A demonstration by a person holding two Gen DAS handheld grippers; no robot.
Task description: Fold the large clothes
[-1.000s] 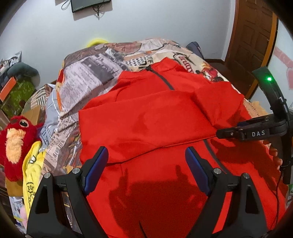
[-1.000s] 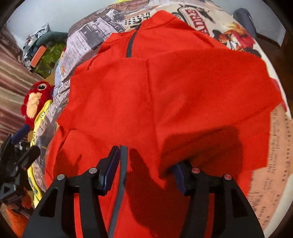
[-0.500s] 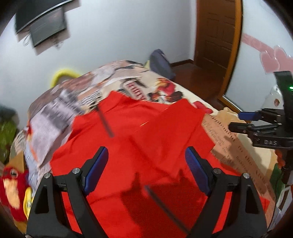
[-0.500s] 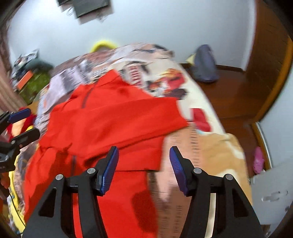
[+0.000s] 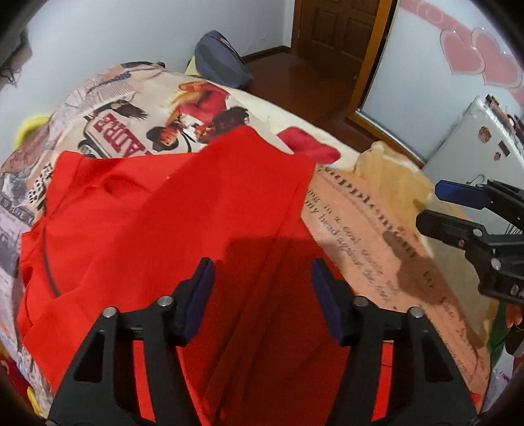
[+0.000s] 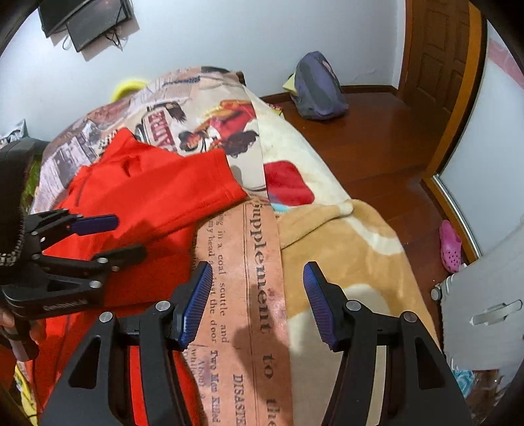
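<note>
Both grippers have swung off the red jacket (image 5: 157,229): left gripper (image 5: 262,295) narrowing, empty; right gripper (image 6: 258,301) open, empty; next, regrasp jacket's hem

A bed (image 6: 344,236) draped in a newspaper-print blanket is filling the room. Beyond the bed, a pale wall (image 6: 229,36) is carrying a dark screen (image 6: 88,23). Right of the bed, glossy wooden floor (image 6: 376,141) is running toward a brown door (image 6: 439,55), with a purple bag (image 6: 317,88) slumping there.
</note>
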